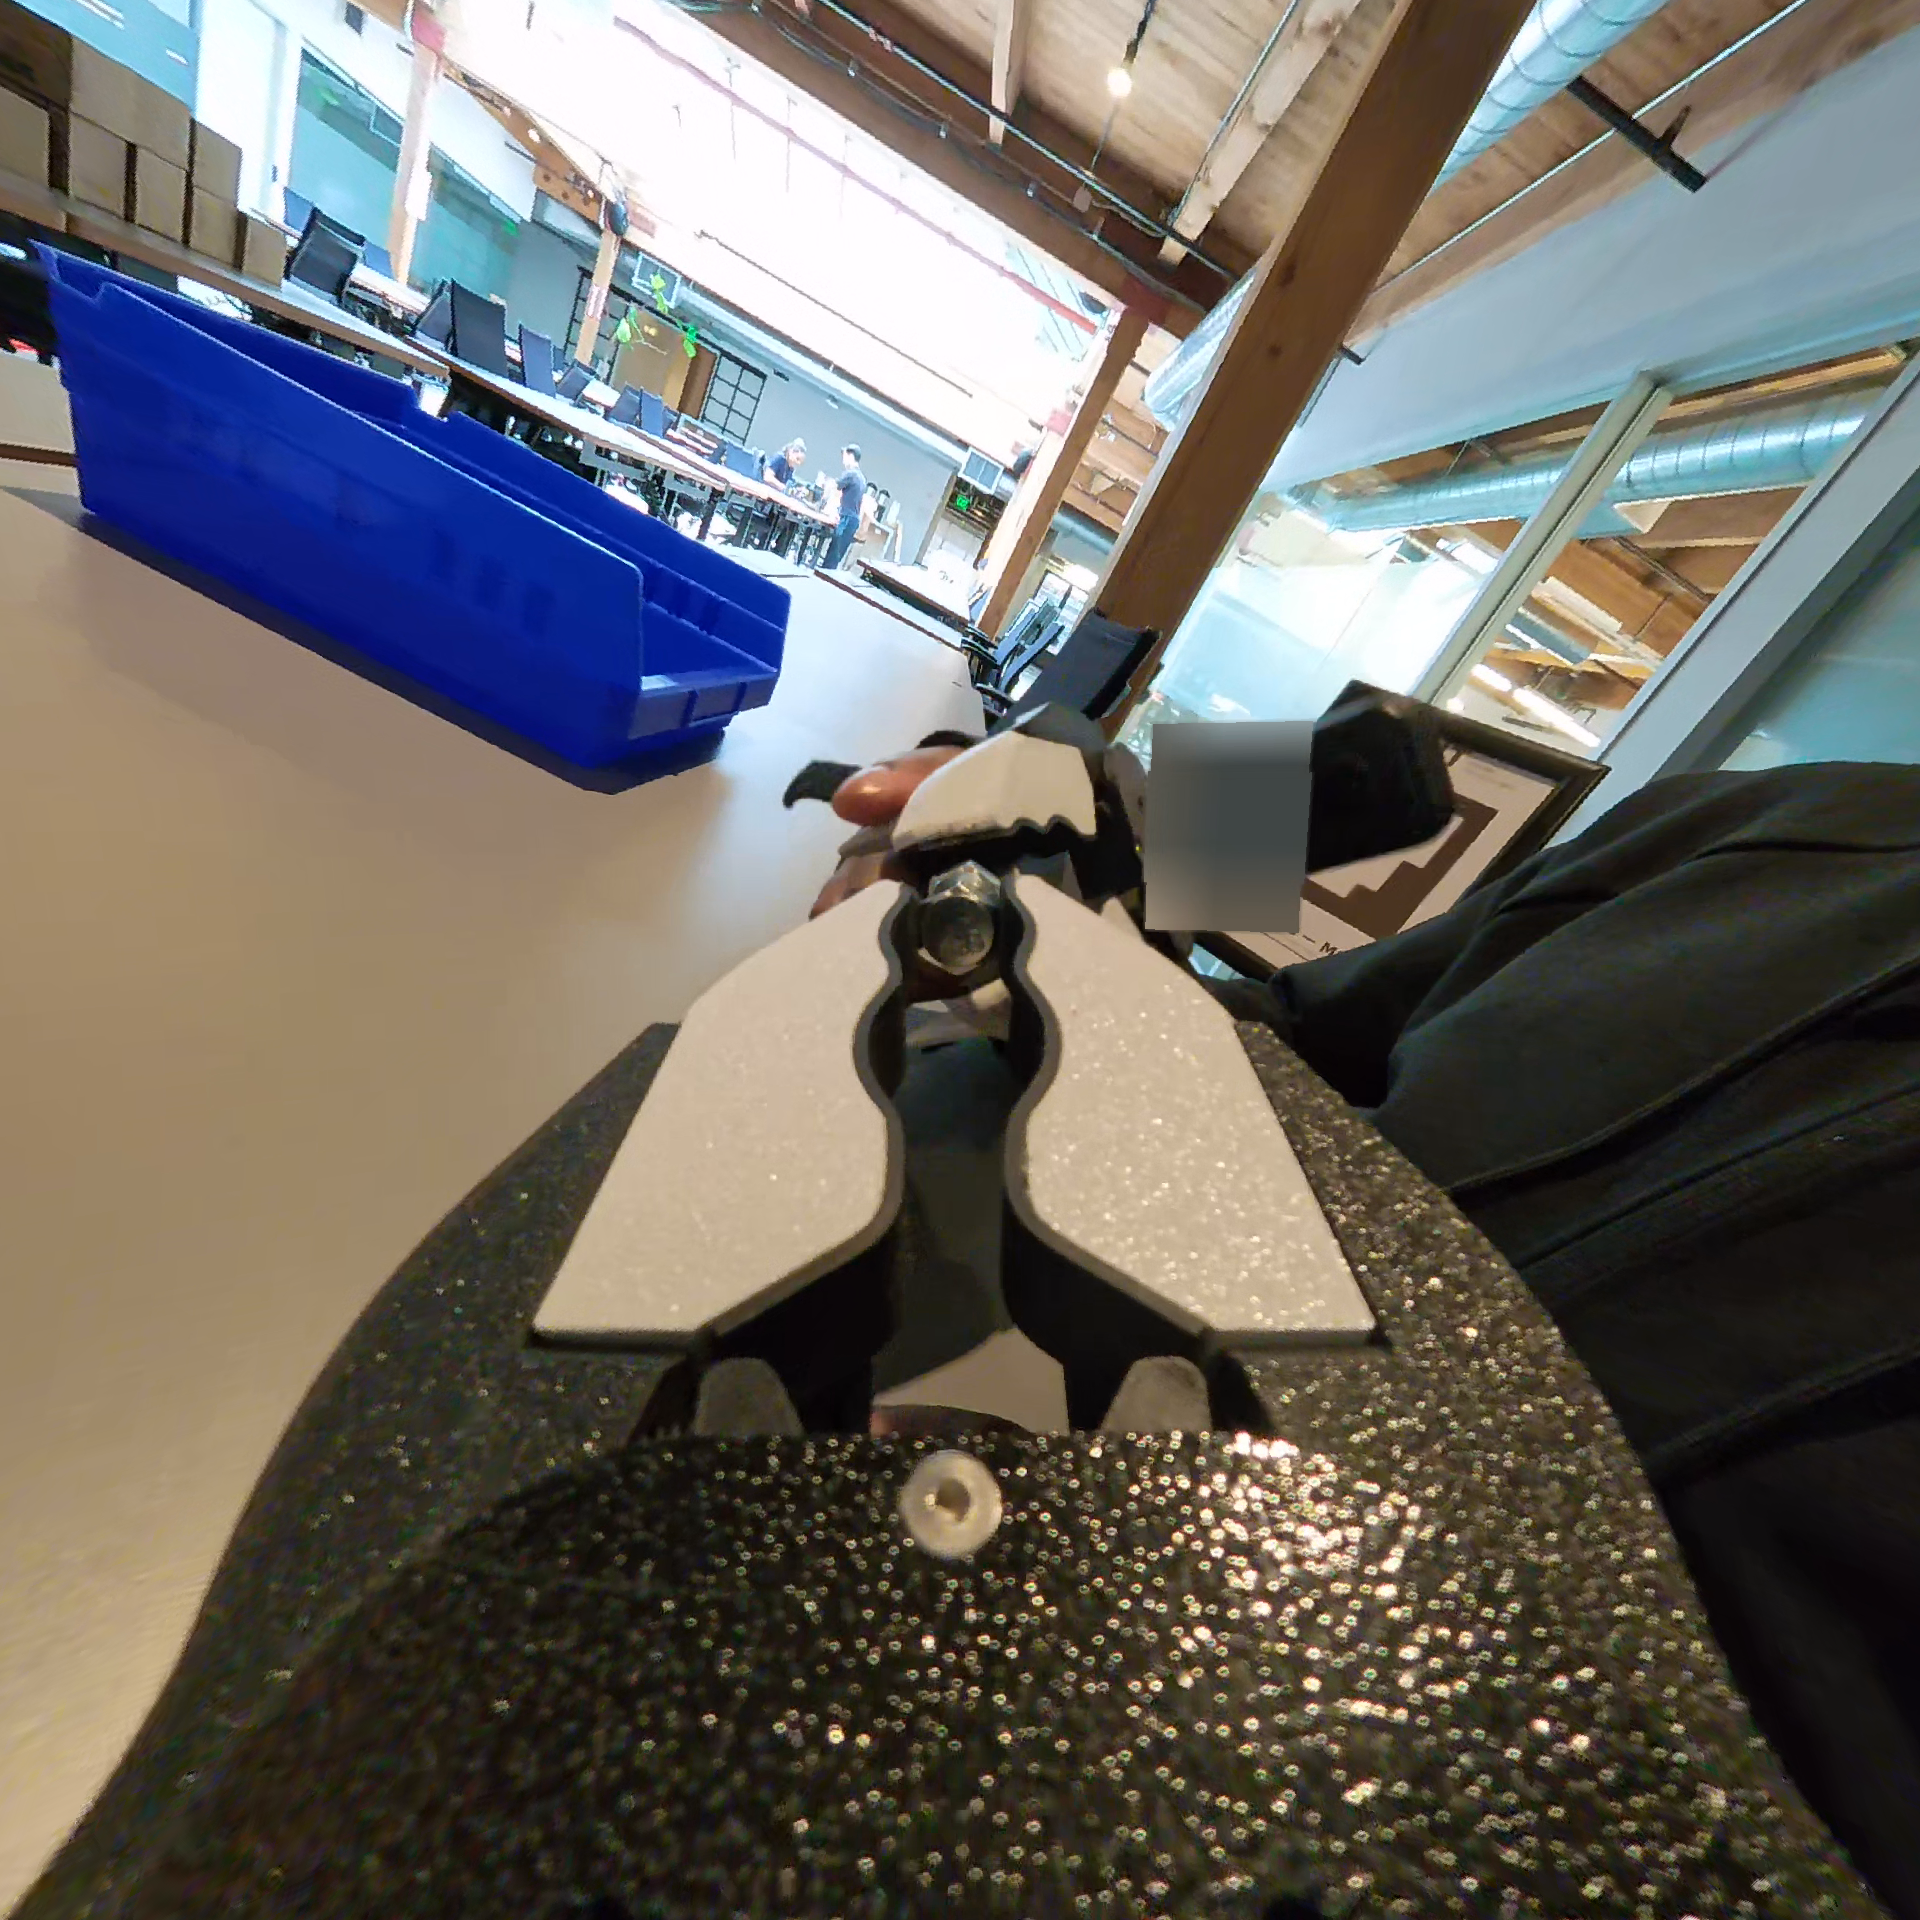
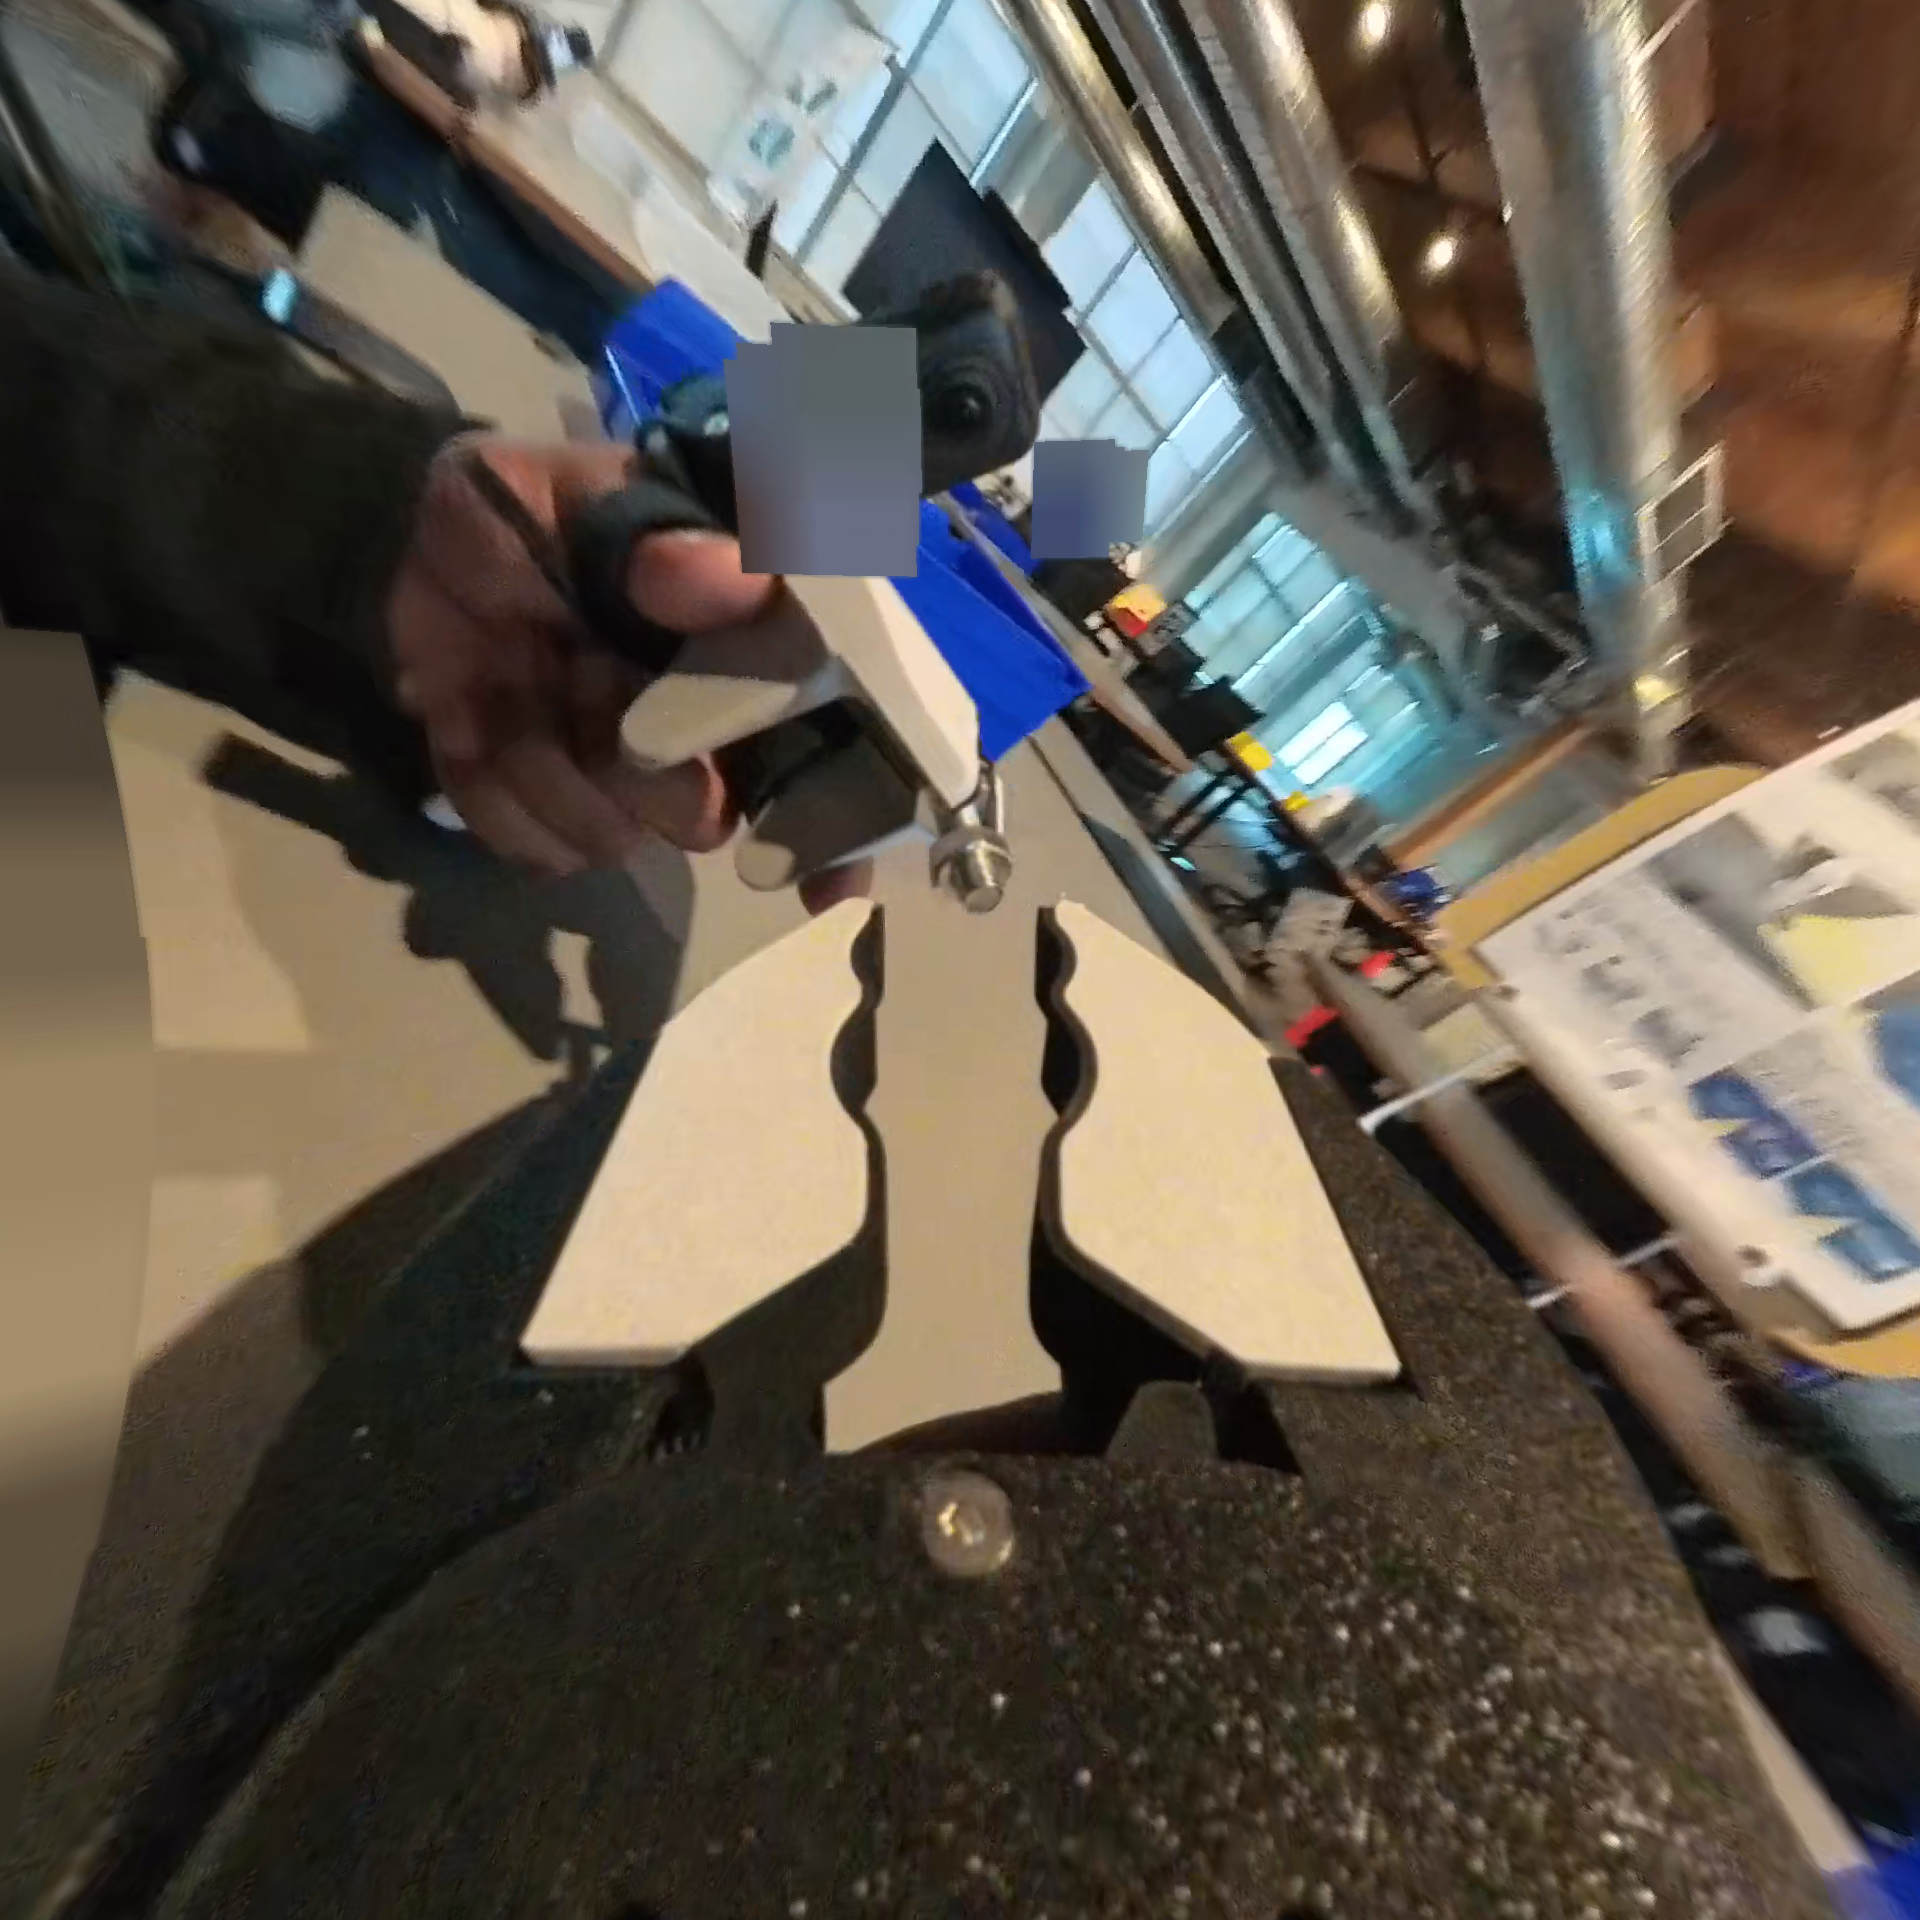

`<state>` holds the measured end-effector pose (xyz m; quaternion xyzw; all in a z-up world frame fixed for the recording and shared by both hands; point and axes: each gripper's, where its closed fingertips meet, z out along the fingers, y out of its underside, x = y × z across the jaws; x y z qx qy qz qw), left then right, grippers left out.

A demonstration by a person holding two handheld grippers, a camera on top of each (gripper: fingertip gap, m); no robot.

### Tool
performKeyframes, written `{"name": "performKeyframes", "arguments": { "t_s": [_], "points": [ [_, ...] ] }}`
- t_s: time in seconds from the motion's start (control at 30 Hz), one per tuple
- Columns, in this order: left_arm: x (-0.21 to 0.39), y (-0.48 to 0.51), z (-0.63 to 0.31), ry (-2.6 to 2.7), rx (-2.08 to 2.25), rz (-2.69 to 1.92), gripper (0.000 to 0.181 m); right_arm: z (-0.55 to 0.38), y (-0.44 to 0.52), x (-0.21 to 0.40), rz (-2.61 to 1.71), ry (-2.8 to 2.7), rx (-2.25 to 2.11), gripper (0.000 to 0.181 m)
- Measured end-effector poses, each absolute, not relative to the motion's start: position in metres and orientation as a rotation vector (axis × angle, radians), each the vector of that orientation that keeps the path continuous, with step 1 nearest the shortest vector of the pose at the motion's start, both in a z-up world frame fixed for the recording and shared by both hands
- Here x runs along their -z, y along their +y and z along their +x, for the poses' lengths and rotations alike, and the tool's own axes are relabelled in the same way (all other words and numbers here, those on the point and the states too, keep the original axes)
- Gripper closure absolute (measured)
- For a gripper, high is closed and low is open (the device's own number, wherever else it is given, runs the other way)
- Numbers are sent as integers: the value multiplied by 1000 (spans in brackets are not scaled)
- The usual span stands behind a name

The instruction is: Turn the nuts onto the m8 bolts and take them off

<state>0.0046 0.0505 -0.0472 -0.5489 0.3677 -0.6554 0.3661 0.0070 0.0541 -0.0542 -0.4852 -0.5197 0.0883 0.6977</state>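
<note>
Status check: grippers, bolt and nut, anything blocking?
Left gripper shut on bolt, nut threaded on. Right gripper open, empty, just short of nut. Nothing in the way; blue bin off to the side.

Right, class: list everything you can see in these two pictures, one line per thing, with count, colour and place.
Bolt: one, silver, gripped in the left tongs, held above the table.
Nut: one, silver, on the bolt's shank.
Bin: one, blue, on the table beyond the tongs.
Table: one, pale beige, underneath.
Wooden post: one, brown, behind the table's far edge.
Framed picture: one, dark frame, at the right.
Left tongs: white fingers, black body, shut on the bolt.
Right tongs: white fingers, black body, open, just short of the bolt's tip.
</note>
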Motion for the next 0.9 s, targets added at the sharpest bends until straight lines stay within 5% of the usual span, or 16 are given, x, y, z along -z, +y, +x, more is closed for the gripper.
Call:
{"name": "performKeyframes", "arguments": {
  "t_s": [0.33,0.63,0.9],
  "points": [
    [54,49,9,975,1645,-1456,167,5,54,54,-1032,-1160,-122,166],
    [57,42,12,1065,1567,-1427,167,7,43,57,-1441,-956,-1094,166],
    [52,49,6,984,1633,-1427,167,6,50,54,-1203,-1096,-513,154]
  ]
}}
